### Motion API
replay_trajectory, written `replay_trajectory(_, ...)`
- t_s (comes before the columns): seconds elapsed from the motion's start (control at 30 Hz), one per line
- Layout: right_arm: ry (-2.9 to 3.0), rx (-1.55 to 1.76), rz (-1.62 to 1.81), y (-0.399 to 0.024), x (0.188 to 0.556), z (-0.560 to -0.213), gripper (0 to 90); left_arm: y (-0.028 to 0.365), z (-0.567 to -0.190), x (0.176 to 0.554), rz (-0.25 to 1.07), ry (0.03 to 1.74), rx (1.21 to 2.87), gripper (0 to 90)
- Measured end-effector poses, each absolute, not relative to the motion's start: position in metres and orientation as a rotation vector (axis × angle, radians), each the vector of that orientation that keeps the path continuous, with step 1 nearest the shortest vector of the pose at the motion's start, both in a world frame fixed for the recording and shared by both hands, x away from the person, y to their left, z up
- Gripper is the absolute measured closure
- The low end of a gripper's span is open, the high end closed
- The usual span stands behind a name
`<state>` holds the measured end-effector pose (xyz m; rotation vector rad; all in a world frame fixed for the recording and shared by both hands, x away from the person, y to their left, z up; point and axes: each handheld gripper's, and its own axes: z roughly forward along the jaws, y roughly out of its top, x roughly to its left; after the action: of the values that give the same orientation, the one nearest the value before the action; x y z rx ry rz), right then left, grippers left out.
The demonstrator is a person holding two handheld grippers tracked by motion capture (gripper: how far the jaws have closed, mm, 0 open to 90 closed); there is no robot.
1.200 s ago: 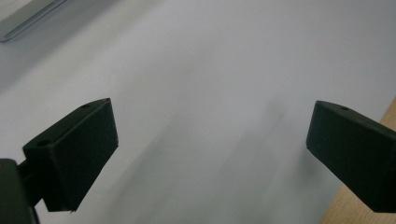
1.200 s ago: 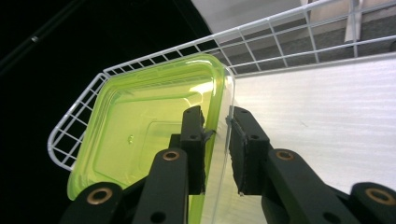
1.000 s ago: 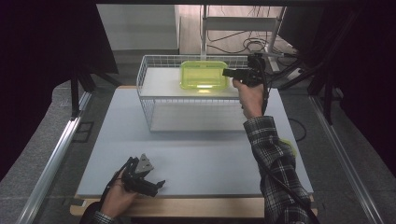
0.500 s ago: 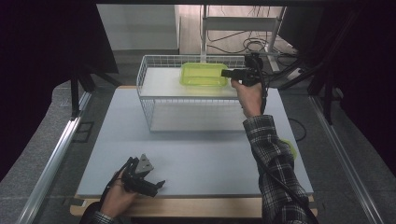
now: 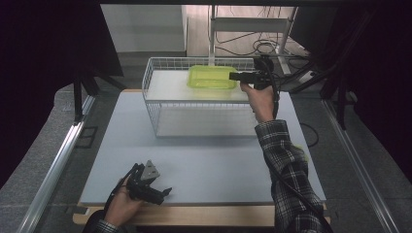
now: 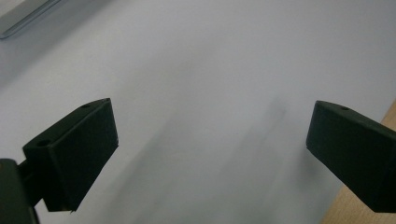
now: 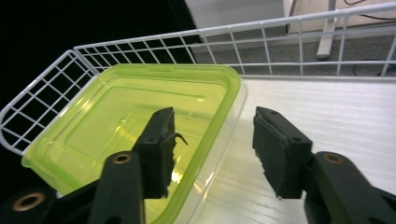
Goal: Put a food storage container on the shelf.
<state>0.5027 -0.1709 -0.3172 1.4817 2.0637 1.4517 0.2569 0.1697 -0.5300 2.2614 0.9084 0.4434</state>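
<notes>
A: Where's the green tub (image 5: 212, 76) sitting?

B: On the white top shelf of the wire basket (image 5: 160, 104), at the far side of the table (image 5: 214, 160), toward the basket's right half. Seen from above, its long axis runs left to right, and it rests flat, open side up.

A: And the right tongs (image 5: 236, 75)?

B: Held level at the tub's right end, pointing left at it. In the right gripper view the right tongs (image 7: 212, 149) straddle the tub's (image 7: 140, 121) near wall: one jaw hangs inside the tub, the other outside over the white shelf. Their jaws have just been opening. The rim stands between them, but a gap shows on the outer side, so I read them as spread and no longer pinching it.

A: So what does the next move hinge on?

B: On that rim being between the jaws. The tub lies to the left of the tongs, so I'd judge pulling the hand back to the right and upward would free it without dragging the wall along. A sideways swing could catch the rim and shift the tub.

A: The other hand?

B: The left tongs (image 5: 154, 190) lie at the near edge of the table, well apart from the basket. In the left gripper view their jaws stand wide, with bare table between them. The right hand (image 5: 260, 99) is far nearer the tub.
</notes>
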Motion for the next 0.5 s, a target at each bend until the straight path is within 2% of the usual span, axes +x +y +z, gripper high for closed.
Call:
replay_trajectory(0.13,2.088,1.420,1.459,-0.169,0.498,-0.313,39.3,0.170,-0.530,0.257,0.437,0.910,2.254,1.8)
replay_trajectory(0.5,2.136,1.323,1.456,-0.172,0.484,-0.308,26.9,0.175,-0.527,0.258,0.403,0.912,2.190,0.8)
